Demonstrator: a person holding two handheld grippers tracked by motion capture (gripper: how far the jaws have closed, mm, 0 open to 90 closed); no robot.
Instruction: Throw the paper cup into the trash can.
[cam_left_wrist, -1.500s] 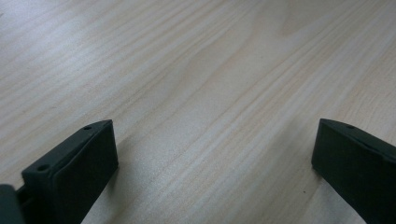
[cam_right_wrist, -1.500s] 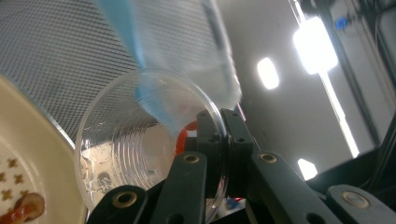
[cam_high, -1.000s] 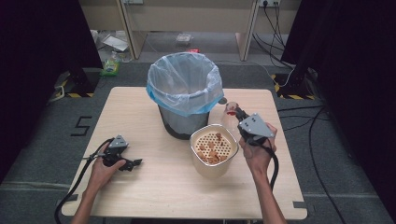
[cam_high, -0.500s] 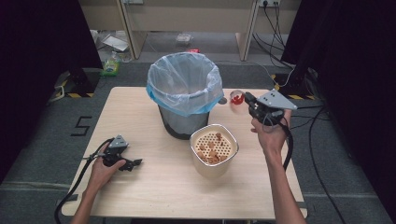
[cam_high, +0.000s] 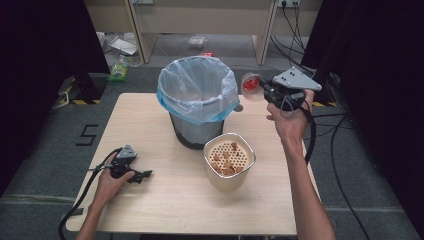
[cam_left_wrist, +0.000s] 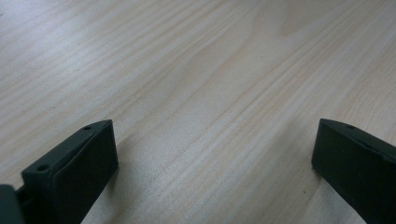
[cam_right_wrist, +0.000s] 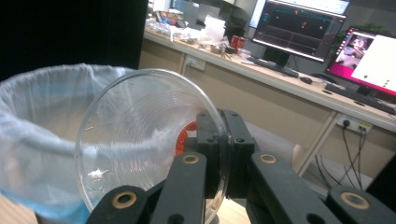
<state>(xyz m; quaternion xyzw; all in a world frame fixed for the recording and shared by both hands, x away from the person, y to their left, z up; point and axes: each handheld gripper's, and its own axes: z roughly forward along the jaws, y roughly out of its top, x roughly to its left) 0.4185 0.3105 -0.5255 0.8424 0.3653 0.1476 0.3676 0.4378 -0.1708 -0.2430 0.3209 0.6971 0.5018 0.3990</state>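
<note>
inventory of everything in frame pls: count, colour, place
table: 1, light wood, centre
bin: 1, dark, pale blue liner, back middle of table
tub: 1, cream with a holed insert, brown bits on top, in front of the bin
cup: 1, clear plastic, something red inside, tilted on its side in the air right of the bin
desk: 1, beige, monitors on it, behind the table
left gripper: 1, black, resting on table front left, jaws wide open, nothing between them
right gripper: 1, black with grey plate, raised right of the bin, shut on the cup's rim
</note>
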